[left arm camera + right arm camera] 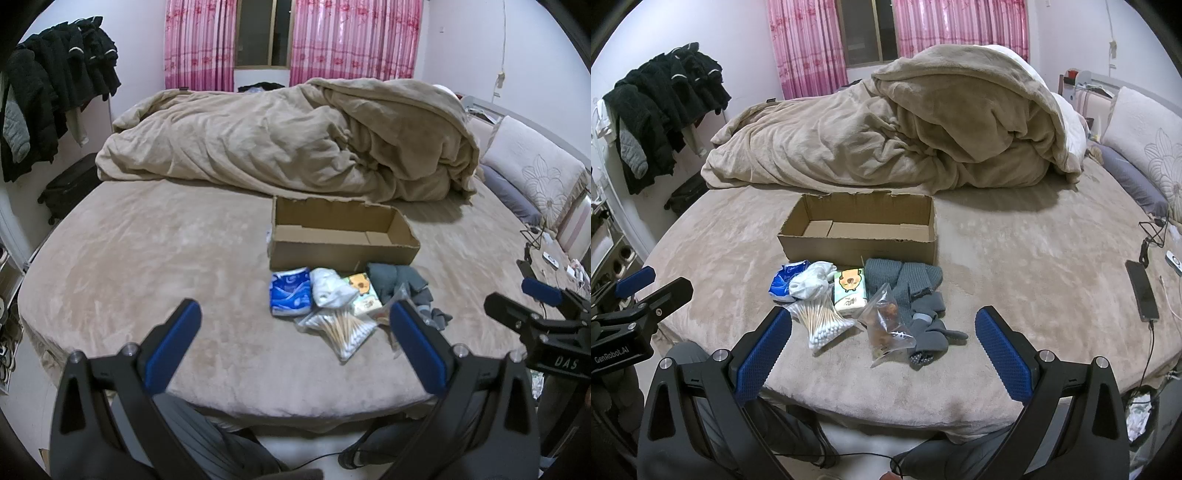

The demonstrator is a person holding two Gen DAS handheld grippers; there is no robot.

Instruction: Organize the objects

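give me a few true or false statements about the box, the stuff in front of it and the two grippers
1. The cardboard box has nothing in it. True.
2. The bag of cotton swabs lies inside the box. False: it lies on the bed cover in front of the box.
3. The left gripper is shut on the blue tissue pack. False: it is open and holds nothing.
4. The right gripper is open. True.
5. The grey socks are to the right of the cartoon tissue pack in the right wrist view. True.
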